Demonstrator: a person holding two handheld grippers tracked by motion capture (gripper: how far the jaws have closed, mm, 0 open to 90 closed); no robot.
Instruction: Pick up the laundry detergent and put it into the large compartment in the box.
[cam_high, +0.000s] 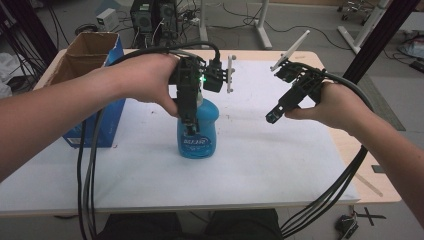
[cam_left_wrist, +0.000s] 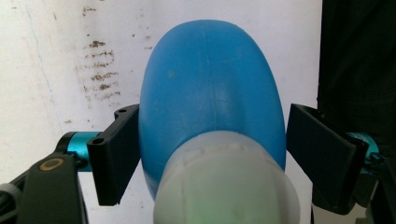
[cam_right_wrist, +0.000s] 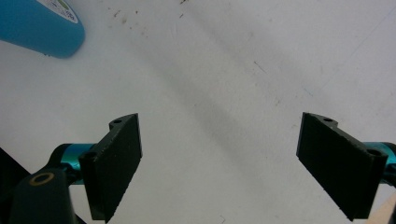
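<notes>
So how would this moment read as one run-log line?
left gripper: fingers astride upright blue plastic bottle, right-hand gap | right gripper: open, above white table

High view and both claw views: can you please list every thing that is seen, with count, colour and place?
bottle: one, blue with a pale cap, upright at the table's middle
cardboard box: one, brown and blue, open, at the table's left edge
table: one, white cover over a wood top, some dark specks
computer cases: two, black, on the floor behind the table
left claw: one, black, its jaws on either side of the bottle, left jaw touching, right jaw just apart
right claw: one, black, jaws wide apart above bare table
</notes>
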